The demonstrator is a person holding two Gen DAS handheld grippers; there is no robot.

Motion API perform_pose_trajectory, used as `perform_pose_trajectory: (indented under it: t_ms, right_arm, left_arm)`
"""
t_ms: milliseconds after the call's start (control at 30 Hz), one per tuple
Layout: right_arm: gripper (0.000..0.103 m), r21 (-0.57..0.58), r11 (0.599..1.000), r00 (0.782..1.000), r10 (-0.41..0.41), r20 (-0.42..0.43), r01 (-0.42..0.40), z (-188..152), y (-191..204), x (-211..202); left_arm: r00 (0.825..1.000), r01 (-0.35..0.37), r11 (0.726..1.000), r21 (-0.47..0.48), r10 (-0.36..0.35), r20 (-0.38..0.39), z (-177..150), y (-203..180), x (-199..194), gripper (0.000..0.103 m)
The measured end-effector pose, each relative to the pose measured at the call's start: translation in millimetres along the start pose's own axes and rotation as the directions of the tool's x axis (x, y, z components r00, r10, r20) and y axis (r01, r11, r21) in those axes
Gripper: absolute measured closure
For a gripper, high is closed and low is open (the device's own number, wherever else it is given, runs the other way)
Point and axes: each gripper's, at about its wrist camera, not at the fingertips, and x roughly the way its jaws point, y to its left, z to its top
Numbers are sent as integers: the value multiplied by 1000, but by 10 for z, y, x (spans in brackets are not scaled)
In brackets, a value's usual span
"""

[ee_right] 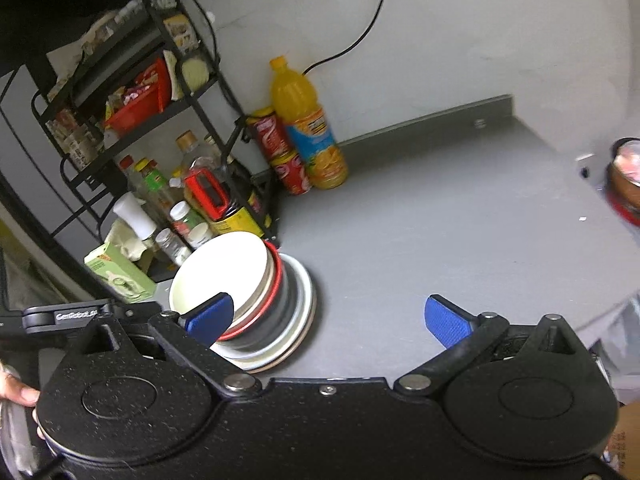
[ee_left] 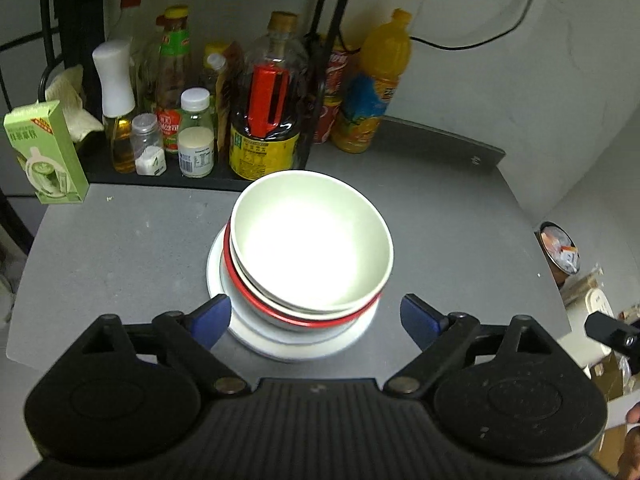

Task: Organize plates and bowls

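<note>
A white bowl (ee_left: 308,240) tops a stack on the grey counter, nested in a red-rimmed bowl (ee_left: 256,298) that rests on white plates (ee_left: 296,346). My left gripper (ee_left: 316,318) is open just in front of the stack, its blue pads either side of the near edge, touching nothing. In the right wrist view the same stack appears as the white bowl (ee_right: 220,272), red-rimmed bowl (ee_right: 276,280) and plates (ee_right: 306,300) at lower left. My right gripper (ee_right: 328,318) is open over bare counter to the right of the stack; its left pad overlaps the bowl in view.
A black rack (ee_left: 200,80) with sauce bottles stands behind the stack. An orange juice bottle (ee_left: 372,92) and red cans (ee_right: 288,152) stand by the wall. A green carton (ee_left: 44,152) sits at the left. A cable hangs on the wall. A pot (ee_right: 626,184) is off the counter's right edge.
</note>
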Motion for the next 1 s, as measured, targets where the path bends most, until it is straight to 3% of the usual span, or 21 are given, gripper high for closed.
perform_pose_trajectory:
  t_ms: [233, 467, 1000]
  right_arm:
    - [0, 25, 996, 993, -83, 82, 81, -180, -26, -383]
    - [0, 17, 990, 981, -140, 133, 139, -387, 87, -607]
    - [0, -19, 985, 971, -169, 167, 174, -762, 352, -863]
  left_arm:
    - [997, 6, 996, 92, -12, 70, -234, -29, -273, 7]
    - [995, 45, 992, 114, -55, 85, -384, -6, -470, 3]
    - [991, 65, 990, 125, -79, 107, -734, 97, -832, 1]
